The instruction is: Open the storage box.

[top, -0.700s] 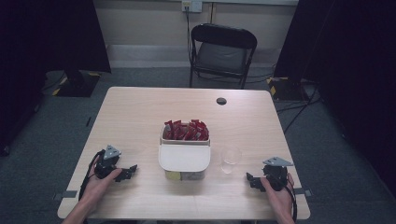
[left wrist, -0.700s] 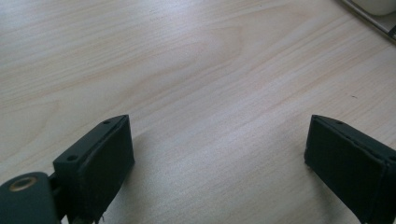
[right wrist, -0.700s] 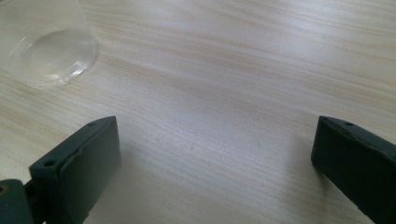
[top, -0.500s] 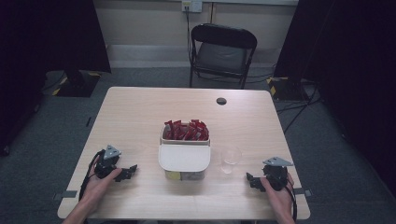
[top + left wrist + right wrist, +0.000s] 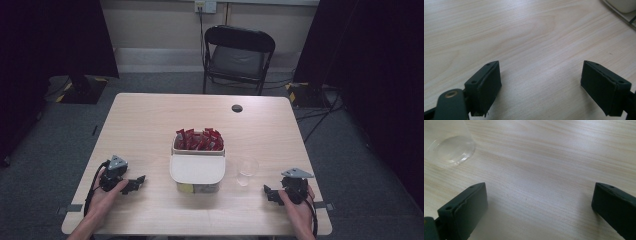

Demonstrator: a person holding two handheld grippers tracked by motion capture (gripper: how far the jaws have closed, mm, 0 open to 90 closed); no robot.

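**Both grippers rest wide apart on the table, box of red packets between them**

A pale wooden table (image 5: 150, 125) holds a white box (image 5: 197, 169) near its middle. The far part of the box is uncovered and filled with red packets (image 5: 198, 139); a white lid covers the near part. Just to the right of the box stands a clear plastic cup (image 5: 247, 170), upright, apart from the box. A small dark round spot (image 5: 237, 108) sits near the far edge of the table.

The left gripper (image 5: 134, 183) lies low on the table near the front left corner, held by the person's left hand (image 5: 106, 192), its jaws pointing toward the box. In the left gripper view its jaws stand wide apart with only bare wood between them.

The right gripper (image 5: 269, 193) lies near the front right corner in the right hand (image 5: 296, 202), pointing toward the cup. Its jaws are likewise spread wide with nothing between them.

A black folding chair (image 5: 237, 55) stands beyond the table.
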